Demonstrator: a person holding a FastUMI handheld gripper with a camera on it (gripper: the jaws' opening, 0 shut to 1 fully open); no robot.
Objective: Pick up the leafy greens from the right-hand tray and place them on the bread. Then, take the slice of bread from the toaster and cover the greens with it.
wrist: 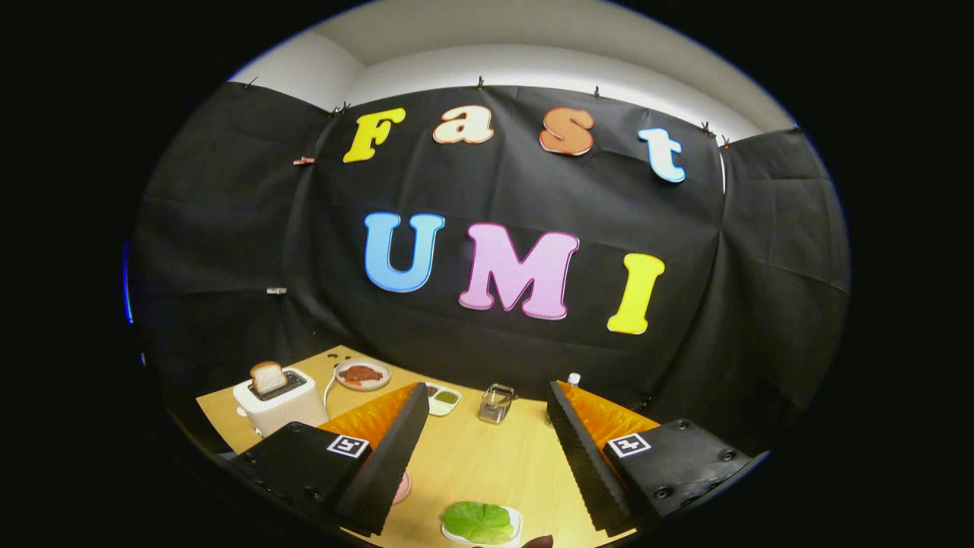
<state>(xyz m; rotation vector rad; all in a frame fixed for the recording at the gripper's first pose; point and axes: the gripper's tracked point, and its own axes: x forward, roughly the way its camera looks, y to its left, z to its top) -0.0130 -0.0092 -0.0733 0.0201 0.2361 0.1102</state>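
Gripper view: we see our gripper (483, 449) spread wide, holding nothing, above the wooden table (487, 464). Between the fingers, low and close, leafy greens (478, 521) lie on a white tray (514, 525). Farther off, beyond the left finger, a white toaster (278, 403) holds a bread slice (268, 377) upright.

Glass jar (495, 403), sauce dish (443, 398), meat plate (363, 374)

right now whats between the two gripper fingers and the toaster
In the gripper view, bare table lies between the open fingers; the toaster sits beyond the left finger, nothing between them.
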